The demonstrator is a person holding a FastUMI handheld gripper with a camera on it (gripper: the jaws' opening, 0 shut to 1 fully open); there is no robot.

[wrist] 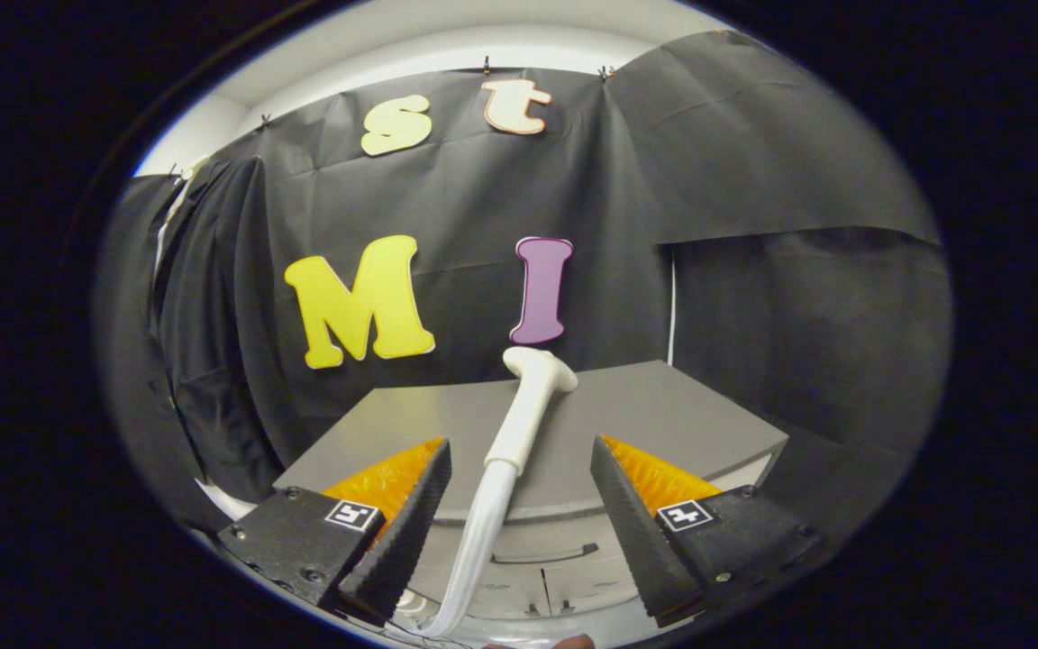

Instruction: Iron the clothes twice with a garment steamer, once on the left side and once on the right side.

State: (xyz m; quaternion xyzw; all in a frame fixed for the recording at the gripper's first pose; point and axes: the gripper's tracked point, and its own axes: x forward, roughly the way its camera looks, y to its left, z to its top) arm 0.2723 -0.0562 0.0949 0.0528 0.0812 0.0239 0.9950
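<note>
Two fingers of the gripper (pixel 519 514) stand spread apart, grasping nothing, with the steamer (pixel 528 397) lying between them, head toward 12 o'clock on the grey cabinet (pixel 663 415). Its hose (pixel 478 541) trails back to 6 o'clock. Dark clothes (pixel 204 315) hang at 9 o'clock; likely the gripper is lined up to take the handle first.

The camera rides the hand-held gripper (pixel 519 514), facing the table (pixel 663 406) closely.

steamer hose (pixel 474 550) end cut off
</note>
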